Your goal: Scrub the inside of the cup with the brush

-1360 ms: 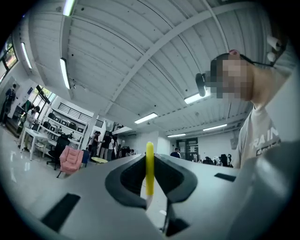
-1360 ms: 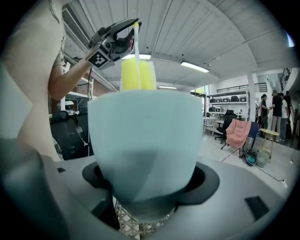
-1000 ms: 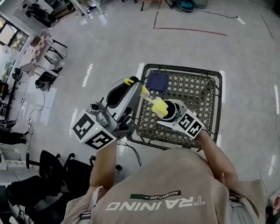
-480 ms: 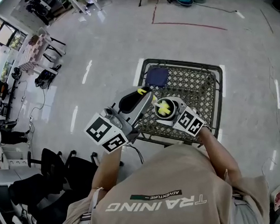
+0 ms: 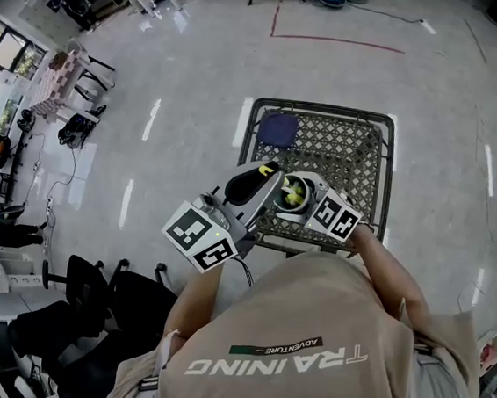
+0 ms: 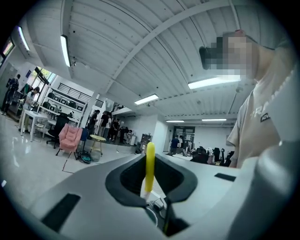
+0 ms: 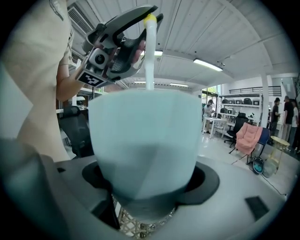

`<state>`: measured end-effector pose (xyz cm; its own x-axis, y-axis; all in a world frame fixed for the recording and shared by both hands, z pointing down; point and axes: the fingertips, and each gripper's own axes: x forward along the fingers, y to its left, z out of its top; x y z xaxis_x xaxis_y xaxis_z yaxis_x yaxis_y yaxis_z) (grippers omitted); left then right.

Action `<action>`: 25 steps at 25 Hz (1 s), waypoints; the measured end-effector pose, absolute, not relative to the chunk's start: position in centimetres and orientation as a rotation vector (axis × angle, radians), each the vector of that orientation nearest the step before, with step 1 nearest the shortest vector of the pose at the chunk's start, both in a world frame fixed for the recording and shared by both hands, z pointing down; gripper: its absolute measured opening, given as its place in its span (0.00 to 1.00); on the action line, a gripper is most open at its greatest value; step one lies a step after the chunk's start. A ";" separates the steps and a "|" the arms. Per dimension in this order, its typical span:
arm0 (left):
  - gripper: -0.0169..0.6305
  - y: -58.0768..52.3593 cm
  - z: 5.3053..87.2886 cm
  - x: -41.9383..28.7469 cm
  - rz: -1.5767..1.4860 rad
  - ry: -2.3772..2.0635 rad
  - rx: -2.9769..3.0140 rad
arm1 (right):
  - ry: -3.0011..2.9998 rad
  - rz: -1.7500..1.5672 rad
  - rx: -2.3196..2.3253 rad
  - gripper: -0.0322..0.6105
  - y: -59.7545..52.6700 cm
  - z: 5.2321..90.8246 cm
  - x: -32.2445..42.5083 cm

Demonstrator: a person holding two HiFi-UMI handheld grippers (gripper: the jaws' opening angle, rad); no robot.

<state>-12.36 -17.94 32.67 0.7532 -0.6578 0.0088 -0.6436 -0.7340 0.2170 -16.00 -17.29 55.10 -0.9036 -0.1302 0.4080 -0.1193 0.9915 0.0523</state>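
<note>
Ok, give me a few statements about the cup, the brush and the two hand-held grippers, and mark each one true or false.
1. The right hand-held gripper is shut on the pale blue cup. True.
2. The left hand-held gripper holds nothing. False: it is shut on the brush, gripping its handle.
3. The brush reaches down into the cup through its open top. True.
4. The dark blue pad sits inside the cup. False: it lies on the wire-mesh rack, at the far left corner, apart from the cup.
</note>
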 end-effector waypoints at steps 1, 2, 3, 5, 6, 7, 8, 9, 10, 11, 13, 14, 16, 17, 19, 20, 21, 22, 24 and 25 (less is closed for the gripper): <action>0.11 -17.9 32.6 -12.1 -0.104 -1.010 2.744 | -2.713 -0.029 0.189 0.66 -17.6 55.2 -15.8; 0.12 -17.8 32.5 -11.9 -0.105 -0.987 2.746 | -2.716 -0.016 0.207 0.66 -18.1 55.1 -15.5; 0.12 -17.8 32.3 -11.6 -0.103 -0.970 2.752 | -2.719 0.002 0.231 0.66 -18.8 55.1 -15.2; 0.12 -17.7 31.8 -11.3 -0.105 -0.956 2.767 | -2.720 0.038 0.279 0.66 -20.1 55.0 -14.4; 0.12 -17.6 31.5 -11.1 -0.114 -0.952 2.773 | -2.715 0.046 0.298 0.66 -20.6 55.1 -14.0; 0.12 -17.6 31.1 -11.1 -0.127 -0.947 2.779 | -2.706 0.049 0.312 0.66 -21.0 55.2 -13.6; 0.12 -17.5 30.6 -11.1 -0.140 -0.942 2.787 | -2.697 0.050 0.323 0.66 -21.3 55.4 -13.3; 0.12 -17.4 30.0 -11.2 -0.149 -0.938 2.796 | -2.689 0.051 0.334 0.66 -21.4 55.6 -13.1; 0.12 -17.2 29.5 -11.4 -0.153 -0.934 2.806 | -2.684 0.053 0.345 0.66 -21.5 55.8 -12.9; 0.12 -17.0 29.0 -11.6 -0.155 -0.931 2.815 | -2.680 0.053 0.358 0.66 -21.6 56.1 -12.8; 0.12 -16.7 28.2 -11.8 -0.163 -0.925 2.829 | -2.671 0.050 0.379 0.66 -21.7 56.4 -12.5; 0.12 -16.5 27.8 -11.9 -0.169 -0.925 2.835 | -2.670 0.054 0.382 0.66 -21.6 56.4 -12.4; 0.12 -16.5 27.5 -12.0 -0.171 -0.932 2.844 | -2.676 0.067 0.381 0.66 -21.5 56.4 -12.1; 0.12 -16.5 27.5 -12.0 -0.170 -0.936 2.845 | -2.679 0.067 0.379 0.66 -21.5 56.4 -12.0; 0.12 -16.6 27.6 -12.0 -0.176 -0.937 2.837 | -2.678 0.050 0.368 0.66 -21.4 56.1 -12.0; 0.12 -16.7 27.6 -12.0 -0.179 -0.936 2.831 | -2.676 0.035 0.357 0.66 -21.3 56.0 -12.2; 0.12 -16.7 27.7 -12.0 -0.178 -0.935 2.826 | -2.674 0.019 0.344 0.66 -21.1 55.7 -12.4; 0.12 -16.8 27.8 -11.9 -0.173 -0.933 2.823 | -2.672 0.001 0.331 0.66 -21.0 55.5 -12.7; 0.12 -16.9 28.2 -11.8 -0.149 -0.911 2.824 | -2.666 -0.034 0.301 0.66 -20.6 55.0 -13.6; 0.12 -16.9 28.5 -11.7 -0.131 -0.891 2.830 | -2.665 -0.049 0.283 0.66 -20.4 54.8 -14.0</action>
